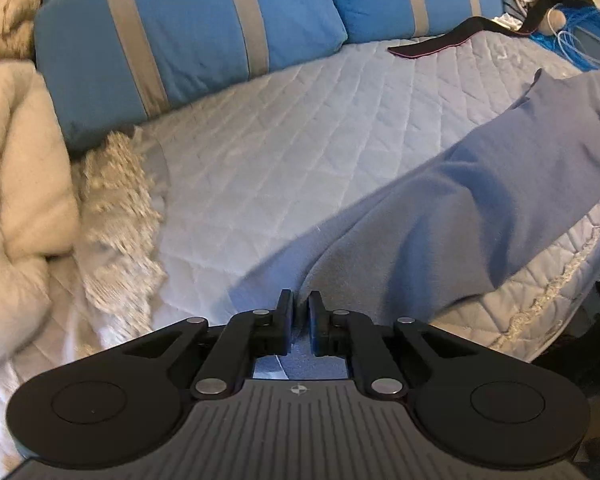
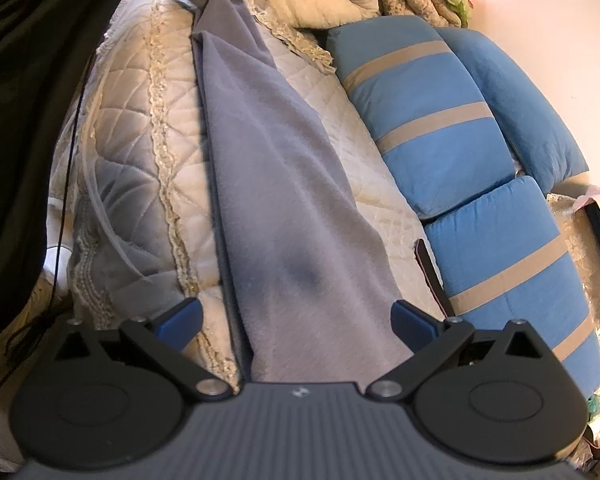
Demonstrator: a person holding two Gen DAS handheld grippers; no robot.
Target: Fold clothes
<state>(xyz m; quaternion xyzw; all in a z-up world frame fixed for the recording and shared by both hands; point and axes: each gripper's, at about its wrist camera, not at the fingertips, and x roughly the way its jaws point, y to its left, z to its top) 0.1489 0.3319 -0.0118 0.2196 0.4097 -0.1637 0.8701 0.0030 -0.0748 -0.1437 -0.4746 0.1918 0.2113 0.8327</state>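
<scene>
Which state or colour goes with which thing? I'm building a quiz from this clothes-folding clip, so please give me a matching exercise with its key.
Things:
1. left gripper
2. right gripper
3. grey garment
4. pillows

Descriptions:
A. blue with beige stripes
B. jaws wide open, clamping nothing
C. jaws shut on the cloth's end
D. stretched lengthwise across the quilted bedspread

Pairs: 1-C, 2-B, 3-D, 4-A

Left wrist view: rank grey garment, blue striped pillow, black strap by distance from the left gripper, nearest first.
1. grey garment: pinched in the shut left gripper, running off to the right.
2. blue striped pillow: upper left, at the back of the quilted bed cover.
3. black strap: far upper right, by the second pillow.
</scene>
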